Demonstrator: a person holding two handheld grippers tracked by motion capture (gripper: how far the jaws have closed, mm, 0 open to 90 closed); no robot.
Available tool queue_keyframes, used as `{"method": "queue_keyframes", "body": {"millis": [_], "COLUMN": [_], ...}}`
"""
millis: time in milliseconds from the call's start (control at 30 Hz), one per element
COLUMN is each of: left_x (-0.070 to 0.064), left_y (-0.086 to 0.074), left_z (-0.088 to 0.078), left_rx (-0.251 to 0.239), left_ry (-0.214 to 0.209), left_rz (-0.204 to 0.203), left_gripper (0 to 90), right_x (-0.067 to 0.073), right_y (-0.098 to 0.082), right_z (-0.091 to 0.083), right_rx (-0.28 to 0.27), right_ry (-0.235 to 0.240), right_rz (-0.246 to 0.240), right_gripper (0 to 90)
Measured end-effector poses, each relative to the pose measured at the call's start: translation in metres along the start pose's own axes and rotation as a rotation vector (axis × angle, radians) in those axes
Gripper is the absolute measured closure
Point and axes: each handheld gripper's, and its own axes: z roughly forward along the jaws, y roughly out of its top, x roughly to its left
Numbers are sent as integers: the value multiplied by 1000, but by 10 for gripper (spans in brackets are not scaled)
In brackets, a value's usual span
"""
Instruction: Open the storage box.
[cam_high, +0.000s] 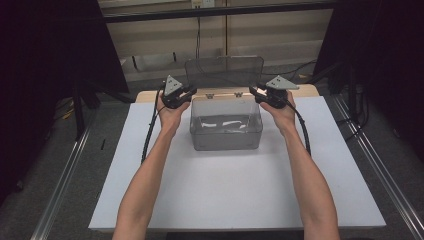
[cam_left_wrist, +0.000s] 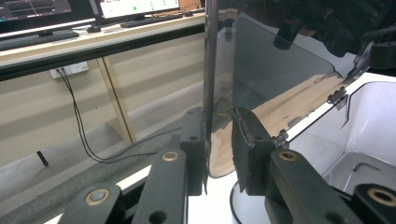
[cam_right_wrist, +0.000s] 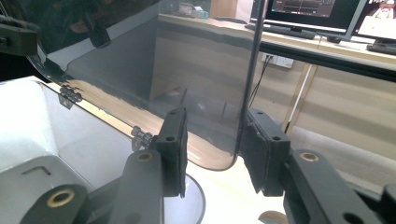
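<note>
A clear plastic box (cam_high: 226, 131) stands at the back middle of the white table top (cam_high: 225, 190). Its hinged smoky lid (cam_high: 224, 72) is raised upright. My left gripper (cam_high: 192, 91) is at the lid's left edge and my right gripper (cam_high: 252, 92) at its right edge. In the left gripper view the lid (cam_left_wrist: 275, 60) edge runs between the open jaws of the left gripper (cam_left_wrist: 217, 135), close against the left one. In the right gripper view the lid (cam_right_wrist: 116, 60) edge sits between the open jaws of the right gripper (cam_right_wrist: 215, 140), near the right pad. Small hinges (cam_left_wrist: 337, 95) join lid and box.
A small bent key-like piece (cam_left_wrist: 366, 165) lies on the box floor. Beyond the table stand a wooden desk with monitors (cam_left_wrist: 135, 7), a wall socket and hanging cables (cam_left_wrist: 77, 116). Metal rails (cam_high: 65, 175) run along both sides of the table.
</note>
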Motion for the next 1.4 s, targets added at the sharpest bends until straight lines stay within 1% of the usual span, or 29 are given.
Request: {"method": "queue_keyframes", "body": {"millis": [67, 133, 200, 233, 300, 367, 400, 467, 500, 567, 700, 733, 767, 800, 833, 900, 933, 1133, 1167, 1200, 1367, 1400], "left_x": [-1, 1, 0, 1, 2, 2, 2, 3, 3, 3, 4, 4, 4, 4, 2, 2, 3, 5, 4, 5, 6, 6], "left_y": [0, 0, 0, -1, -1, -1, 0, 0, -1, -2, -6, -6, -7, -8, -10, -10, -10, -11, -11, -11, -10, -10], "left_z": [0, 0, 1, 1, 1, 2, 1, 1, 0, 1, 3, 3, 4, 5, 6, 7, 7, 9, 9, 10, 11, 11], "left_rx": [-2, 0, -4, -2, -2, -8, 1, 4, 15, 12, 24, 34, 43, 59, 52, 45, 47, 43, 47, 42, 50, 49], "left_ry": [3, -3, 3, 4, 0, -2, -7, -9, -9, -6, -10, -4, -5, -6, -1, 5, 7, 5, 21, 4, 2, -1], "left_rz": [-1, 2, -5, 1, -2, -14, -4, -4, 5, -5, -3, 6, 2, 8, -3, -8, -10, -13, -14, -17, -13, -21], "left_gripper": [754, 755, 755, 755, 754, 753, 752, 755, 756, 752, 744, 745, 745, 746, 743, 735, 742, 759, 759, 756, 745, 744], "right_x": [1, 2, 0, 0, 0, -1, -1, -1, -2, -2, -2, -2, -2, -2, -3, -3, -3, -4, -4, -3, -3, -3], "right_y": [0, 0, 0, 0, 0, 0, 0, 0, 0, 0, 1, 1, 1, 1, 1, 1, 1, 2, 3, 3, 4, 3], "right_z": [1, 1, 2, 2, 2, 2, 2, 2, 3, 2, 3, 3, 3, 4, 4, 6, 6, 8, 8, 9, 11, 11], "right_rx": [-4, -4, -13, -16, -14, -20, -18, -20, -21, -16, -14, -11, -12, -11, -19, -22, -23, -11, -7, -5, -1, -1], "right_ry": [7, 1, -4, -3, -8, -9, -12, -13, -11, -14, -11, -10, -11, -13, -12, -13, -14, -19, -22, -22, -26, -28], "right_rz": [-2, -5, 8, 13, 12, 19, 21, 21, 25, 25, 25, 25, 26, 28, 36, 39, 44, 39, 37, 37, 33, 31], "right_gripper": [613, 632, 652, 664, 682, 715, 721, 721, 722, 722, 723, 723, 723, 722, 722, 721, 720, 713, 710, 706, 692, 690]}}
